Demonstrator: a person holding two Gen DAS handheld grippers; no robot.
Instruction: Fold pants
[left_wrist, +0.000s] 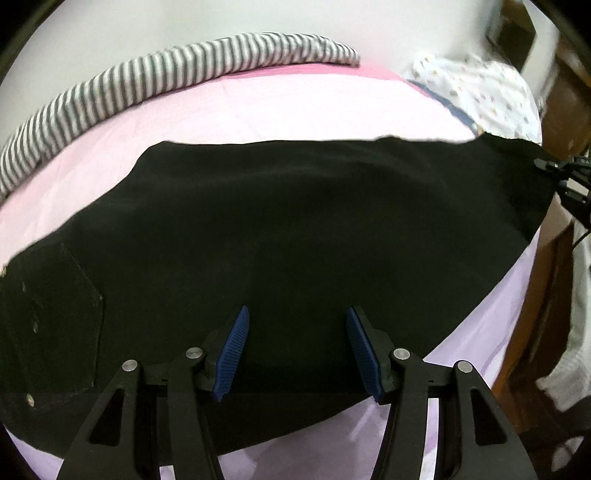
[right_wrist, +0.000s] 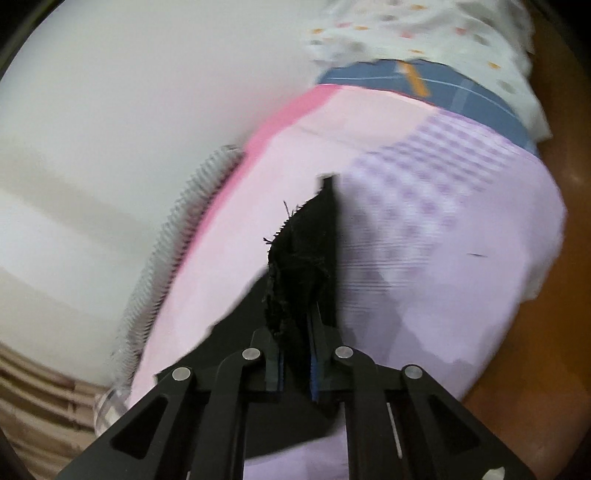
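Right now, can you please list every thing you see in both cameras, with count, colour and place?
pants: one, black, spread flat across the bed, one frayed end lifted off it
bed sheet: one, pink and lilac, covering the bed under the pants
striped cloth: one, grey and white, along the far edge of the bed by the wall
dotted cloth: one, white with small coloured dots, at the far right corner of the bed
blue cloth: one, blue with an orange mark, under the dotted cloth
wall: one, white, behind the bed
left gripper: one, black with blue pads, open above the pants
right gripper: one, black, shut on the frayed end of the pants
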